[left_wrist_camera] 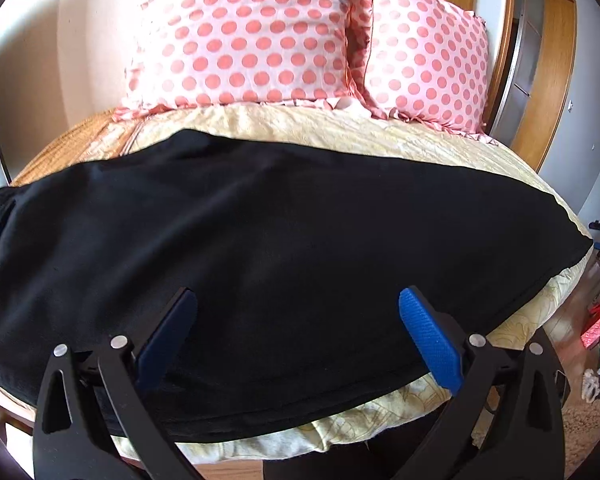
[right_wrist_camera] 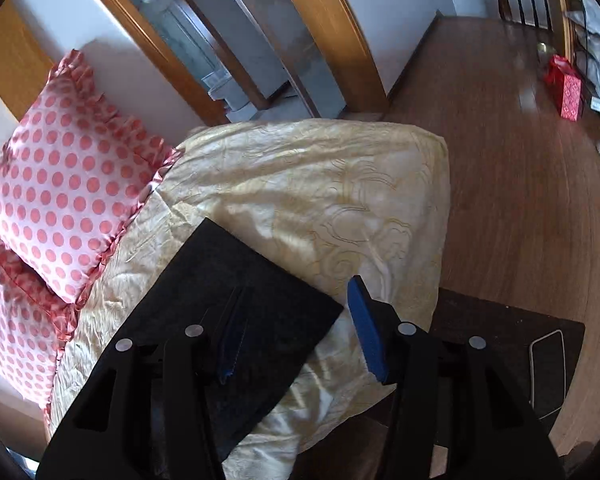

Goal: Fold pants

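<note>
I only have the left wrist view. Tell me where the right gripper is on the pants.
Observer: The right gripper is open at the squared end of the pants, one finger over the black cloth, the other over the yellow bedspread.
Operator: Report what lies past that end.
Observer: Bare bedspread up to the bed's corner, then wood floor.
Operator: Check the floor beside the bed.
Observer: A dark mat lies right against the bed's edge, under the gripper's outer side.
</note>
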The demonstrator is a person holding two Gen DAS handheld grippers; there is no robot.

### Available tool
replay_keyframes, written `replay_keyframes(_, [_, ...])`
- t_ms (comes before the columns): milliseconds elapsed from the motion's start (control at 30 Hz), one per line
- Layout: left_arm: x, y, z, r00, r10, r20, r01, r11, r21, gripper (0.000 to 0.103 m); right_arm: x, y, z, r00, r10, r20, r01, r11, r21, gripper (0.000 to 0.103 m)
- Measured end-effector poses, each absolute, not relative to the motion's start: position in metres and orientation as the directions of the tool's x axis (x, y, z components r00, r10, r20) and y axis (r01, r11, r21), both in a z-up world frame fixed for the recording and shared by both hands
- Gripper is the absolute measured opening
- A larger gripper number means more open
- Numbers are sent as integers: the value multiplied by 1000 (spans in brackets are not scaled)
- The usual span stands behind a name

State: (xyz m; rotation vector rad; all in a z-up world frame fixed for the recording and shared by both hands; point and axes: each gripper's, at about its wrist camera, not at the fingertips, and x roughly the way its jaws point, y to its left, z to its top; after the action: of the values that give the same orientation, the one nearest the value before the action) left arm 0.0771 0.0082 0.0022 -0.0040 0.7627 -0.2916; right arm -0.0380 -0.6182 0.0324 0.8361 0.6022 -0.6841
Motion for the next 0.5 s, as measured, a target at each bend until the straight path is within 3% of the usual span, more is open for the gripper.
replay_keyframes(100, [76,10,-2,676,-264,-688,248,961,-124,101,-37,-625,18,646,-251,-721,733,470,493,46])
replay_keyframes(500, [77,16,-4,669,-250,-700,236,964,-119,101,-41,-608,13,642,-284,-712,733,499,463,34])
